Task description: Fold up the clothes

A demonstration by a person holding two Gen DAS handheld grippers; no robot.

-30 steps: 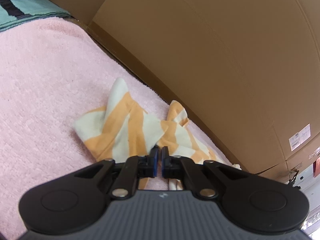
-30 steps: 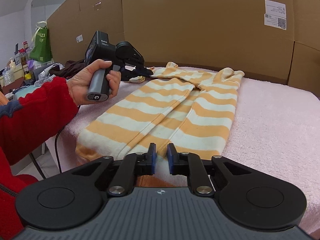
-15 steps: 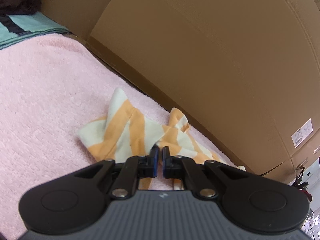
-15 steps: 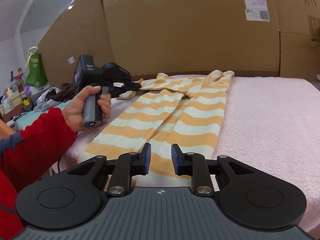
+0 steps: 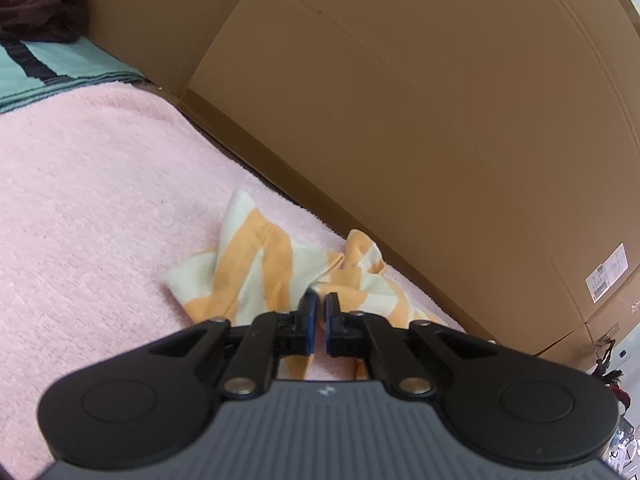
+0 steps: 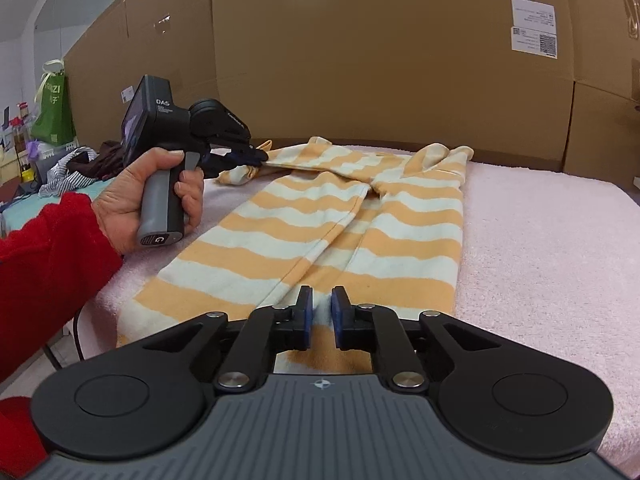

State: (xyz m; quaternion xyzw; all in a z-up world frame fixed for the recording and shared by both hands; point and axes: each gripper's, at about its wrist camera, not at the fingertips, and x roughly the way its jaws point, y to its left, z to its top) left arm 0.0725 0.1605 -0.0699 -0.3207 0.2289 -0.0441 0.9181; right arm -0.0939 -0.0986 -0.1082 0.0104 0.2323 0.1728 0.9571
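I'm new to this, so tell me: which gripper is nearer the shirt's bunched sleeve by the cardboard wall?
Left. The left gripper is clamped on the sleeve; the right gripper, jaws closing, is at the striped shirt's near hem.

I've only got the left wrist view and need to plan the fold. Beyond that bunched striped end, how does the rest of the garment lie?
Observer: The garment lies flat, stretching from your end to the blanket's near edge.
Operator: Where are the right tongs?
Observer: The right tongs are over the near hem, jaws closing. Cloth shows in the gap but is not yet pinched.
Operator: What exactly do my tongs hold?
Observer: The left tongs pinch a sleeve at the far left corner.
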